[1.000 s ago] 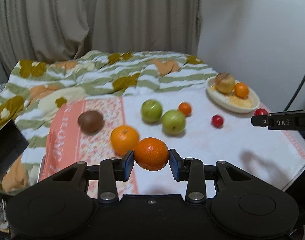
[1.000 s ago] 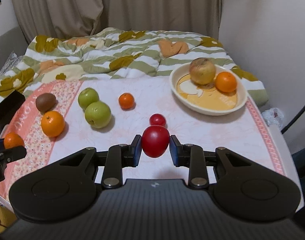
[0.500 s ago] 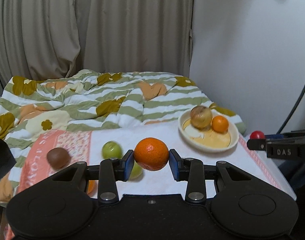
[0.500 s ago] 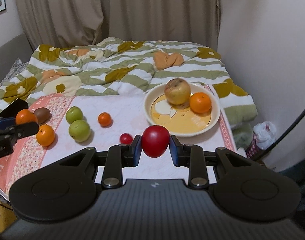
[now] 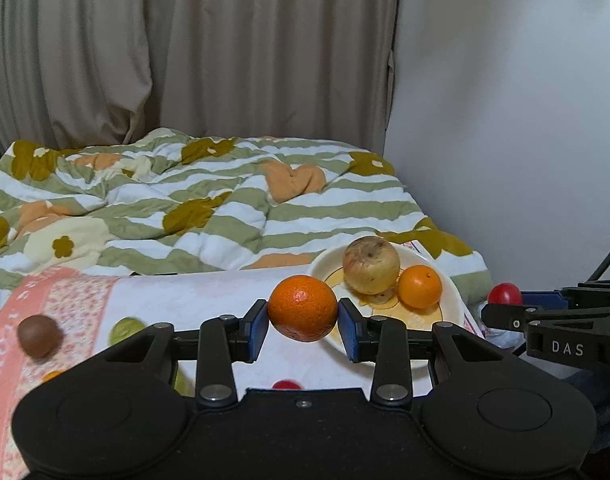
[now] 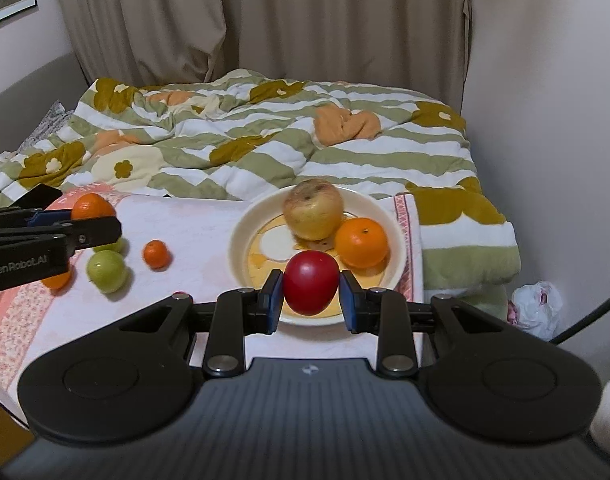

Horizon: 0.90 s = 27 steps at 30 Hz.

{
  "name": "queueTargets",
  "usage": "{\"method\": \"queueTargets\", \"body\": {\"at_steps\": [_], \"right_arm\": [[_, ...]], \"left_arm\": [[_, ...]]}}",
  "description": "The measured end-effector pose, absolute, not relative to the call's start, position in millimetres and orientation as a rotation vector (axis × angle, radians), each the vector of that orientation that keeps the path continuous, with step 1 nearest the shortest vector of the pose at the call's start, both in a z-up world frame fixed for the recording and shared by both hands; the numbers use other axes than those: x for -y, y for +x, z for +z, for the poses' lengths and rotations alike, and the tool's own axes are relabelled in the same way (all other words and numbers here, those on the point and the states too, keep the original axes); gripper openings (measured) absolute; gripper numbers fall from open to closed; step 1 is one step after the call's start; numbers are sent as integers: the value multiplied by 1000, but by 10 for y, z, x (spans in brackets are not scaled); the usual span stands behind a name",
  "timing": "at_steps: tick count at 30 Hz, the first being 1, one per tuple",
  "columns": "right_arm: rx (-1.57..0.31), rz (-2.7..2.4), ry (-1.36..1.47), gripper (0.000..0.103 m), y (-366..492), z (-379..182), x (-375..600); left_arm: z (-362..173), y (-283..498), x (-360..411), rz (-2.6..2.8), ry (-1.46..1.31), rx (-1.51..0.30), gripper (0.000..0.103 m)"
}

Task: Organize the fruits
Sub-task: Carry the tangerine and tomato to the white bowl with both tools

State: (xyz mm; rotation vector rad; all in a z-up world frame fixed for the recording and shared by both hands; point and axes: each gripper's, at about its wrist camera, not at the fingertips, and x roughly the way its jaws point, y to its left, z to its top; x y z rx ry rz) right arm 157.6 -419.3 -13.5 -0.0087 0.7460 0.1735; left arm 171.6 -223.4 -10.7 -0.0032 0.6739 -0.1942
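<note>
Brown and small, a kiwi (image 5: 39,336) sits at the far left of the cloth (image 5: 209,296), on its pink patterned border. Just right of it a green fruit (image 5: 123,330) shows blurred behind the left gripper's frame. From the right wrist view two green fruits (image 6: 107,271) lie close together on the white part of the cloth, with a small orange (image 6: 156,254) just to their right and another orange (image 6: 57,280) partly hidden under the left gripper's arm.

Mid-frame, the left gripper (image 5: 303,322) is clamped on a mandarin (image 5: 303,307), blue pads pressing both sides, held in the air above the cloth. Below it a red fruit (image 5: 285,384) peeks over the gripper body.

Further right stands a cream plate (image 6: 241,236) near the cloth's right edge, holding a yellowish apple (image 6: 313,208) and an orange (image 6: 361,242) touching each other. The right gripper (image 6: 311,296) grips a tomato (image 6: 311,288) between its pads, hanging over the plate's near rim.

Behind everything lies a rumpled striped blanket (image 6: 265,136) with flower shapes, then beige curtains (image 6: 265,20). At the far right, beside the bed, a crumpled plastic bag (image 6: 537,308) rests by the wall.
</note>
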Motion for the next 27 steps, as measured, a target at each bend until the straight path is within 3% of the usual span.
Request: {"method": "queueTargets", "body": {"at_steps": [15,27], "right_arm": [[-837,127,60,45,2129,-603,4543],[-882,71,79,45,2310,-771,4601]], "left_arm": [[-685,2690,2748,-277,128,-812,41],[-1027,2919,2982,-353,303,-859,42]]}}
